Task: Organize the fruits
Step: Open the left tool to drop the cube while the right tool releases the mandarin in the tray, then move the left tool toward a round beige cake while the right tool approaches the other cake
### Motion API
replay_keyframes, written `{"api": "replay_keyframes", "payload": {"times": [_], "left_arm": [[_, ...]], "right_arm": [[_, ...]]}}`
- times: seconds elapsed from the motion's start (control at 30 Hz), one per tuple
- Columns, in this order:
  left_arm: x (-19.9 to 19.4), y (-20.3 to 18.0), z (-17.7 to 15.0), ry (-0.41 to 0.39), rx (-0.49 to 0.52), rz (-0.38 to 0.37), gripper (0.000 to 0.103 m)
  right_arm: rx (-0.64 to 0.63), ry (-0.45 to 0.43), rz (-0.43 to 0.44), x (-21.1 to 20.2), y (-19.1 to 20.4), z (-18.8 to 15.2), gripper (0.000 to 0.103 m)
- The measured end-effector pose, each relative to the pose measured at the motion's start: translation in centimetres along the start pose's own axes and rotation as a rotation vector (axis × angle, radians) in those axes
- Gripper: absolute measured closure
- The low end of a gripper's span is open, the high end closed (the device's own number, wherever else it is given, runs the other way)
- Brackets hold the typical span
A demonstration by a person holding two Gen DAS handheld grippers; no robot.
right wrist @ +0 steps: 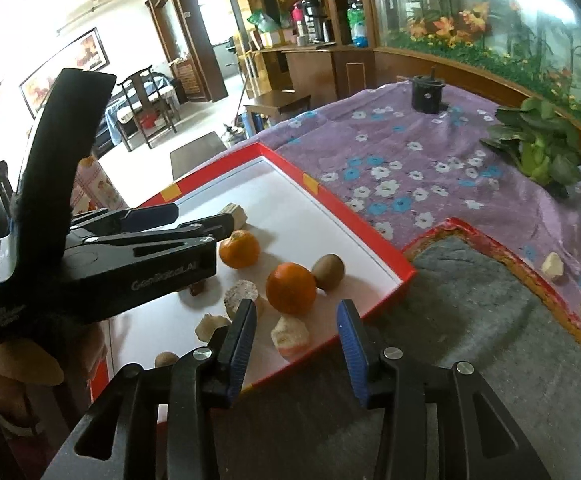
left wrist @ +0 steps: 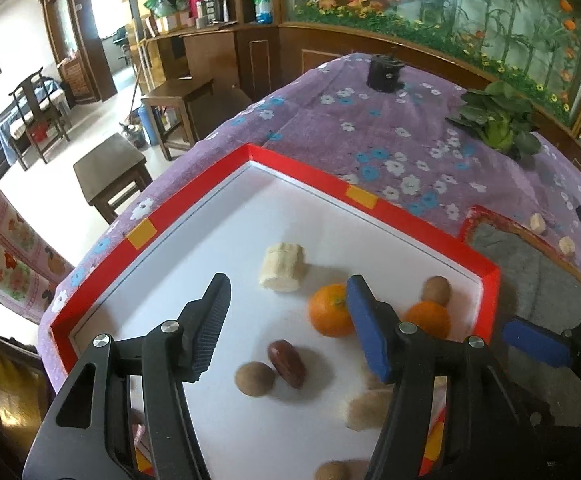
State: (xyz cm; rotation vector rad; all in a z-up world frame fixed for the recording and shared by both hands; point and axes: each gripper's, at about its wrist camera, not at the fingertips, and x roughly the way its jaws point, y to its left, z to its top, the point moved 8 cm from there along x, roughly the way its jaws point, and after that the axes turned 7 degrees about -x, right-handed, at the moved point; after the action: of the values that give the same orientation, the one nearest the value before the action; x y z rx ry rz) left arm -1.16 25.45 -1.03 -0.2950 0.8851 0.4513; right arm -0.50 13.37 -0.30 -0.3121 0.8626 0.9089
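Both pairs of jaws are standing apart with nothing between them: the left gripper [left wrist: 286, 328] is hovering over the white floor of the tray, and the right gripper [right wrist: 296, 344] is hanging over the tray's near corner and the grey mat [right wrist: 470, 300] beside it.

Underneath everything, a purple flowered tablecloth [left wrist: 370, 132] is covering the table. On it, the red-rimmed tray [left wrist: 302, 172] is holding the fruit. One banana piece [left wrist: 282, 266] is lying toward the middle, apart from the rest. Two oranges are sitting close together, one [left wrist: 328, 310] just beside the left gripper's blue finger, the other [right wrist: 290, 288] touching a kiwi [right wrist: 329, 271] near the tray wall. A reddish-brown date [left wrist: 286, 363] is leaning against a small round brown fruit [left wrist: 255, 379]. Two more banana bits [right wrist: 552, 266] are lying out on the cloth, past the mat.
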Motion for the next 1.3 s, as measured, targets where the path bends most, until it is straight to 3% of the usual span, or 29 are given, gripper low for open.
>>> {"api": "replay_keyframes", "payload": {"times": [0.43, 0.87, 1.3], "left_arm": [[-1.7, -5.4, -2.1, 0.013, 0.066, -0.059, 0.043], [-2.2, -12.7, -4.0, 0.036, 0.158, -0.120, 0.043], [-1.9, -19.0, -5.0, 0.054, 0.243, -0.152, 0.043]], "right_arm": [[0.102, -0.008, -0.062, -2.4, -4.3, -3.0, 0.061], [0.242, -0.033, -0.134, -6.2, -11.3, -7.0, 0.061], [0.299, -0.039, -0.197, -8.6, -16.4, -9.5, 0.060]]}}
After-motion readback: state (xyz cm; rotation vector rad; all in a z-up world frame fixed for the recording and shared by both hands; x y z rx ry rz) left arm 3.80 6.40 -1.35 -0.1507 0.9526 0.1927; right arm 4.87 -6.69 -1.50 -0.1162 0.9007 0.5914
